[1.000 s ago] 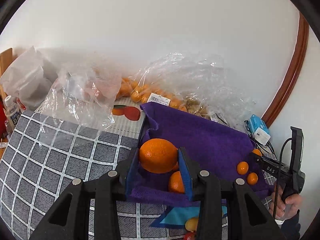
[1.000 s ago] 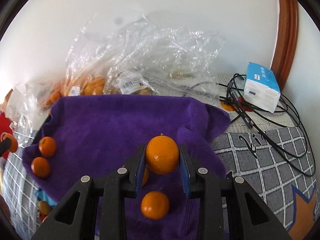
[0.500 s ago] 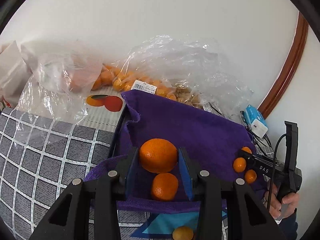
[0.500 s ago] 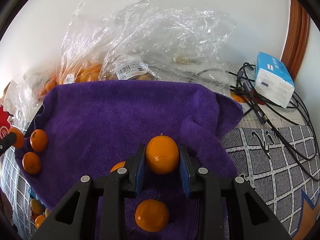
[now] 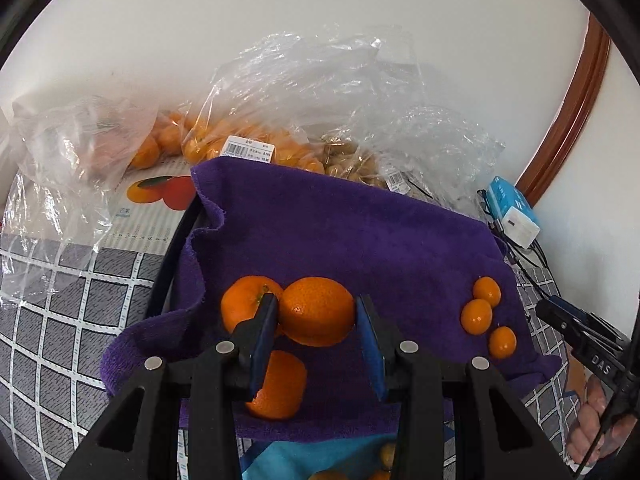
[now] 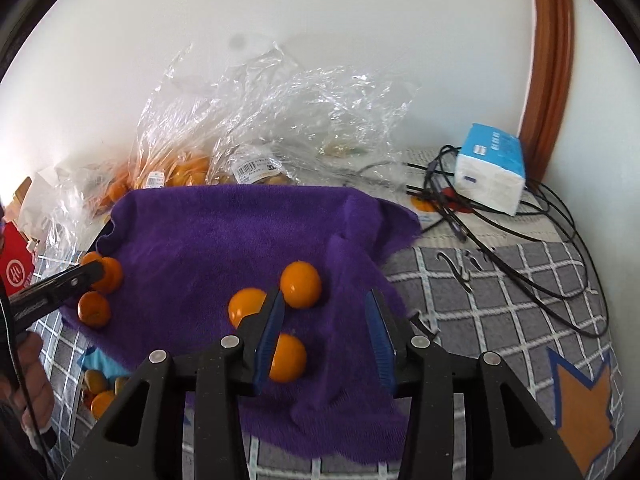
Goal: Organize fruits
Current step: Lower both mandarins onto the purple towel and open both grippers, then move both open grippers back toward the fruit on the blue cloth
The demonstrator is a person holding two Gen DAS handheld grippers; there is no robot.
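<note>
A purple towel (image 5: 340, 232) covers a dark tray. My left gripper (image 5: 316, 309) is shut on a large orange (image 5: 320, 320) just above the towel, and two more oranges (image 5: 244, 304) (image 5: 280, 388) lie under and beside it. At the towel's right edge lie three small oranges (image 5: 476, 316), close to a finger (image 5: 560, 316) of my right gripper. In the right wrist view my right gripper (image 6: 326, 300) has its jaws opening with nothing between them. The small orange (image 6: 300, 284) lies on the towel (image 6: 240, 240) just beyond its left pad, with two others (image 6: 246, 306) (image 6: 288, 358) nearby.
Crinkled clear bags (image 5: 320, 92) of oranges and nuts sit against the wall behind the towel. A blue-white tissue pack (image 6: 490, 168) and black cables (image 6: 520, 240) lie on the checked tablecloth (image 6: 500, 300) to the right. A blue cloth with small fruits (image 6: 100, 396) lies at the front left.
My right gripper has let go of its orange and drawn back; the fruit now rests on the towel. The left gripper has carried its orange further over the towel.
</note>
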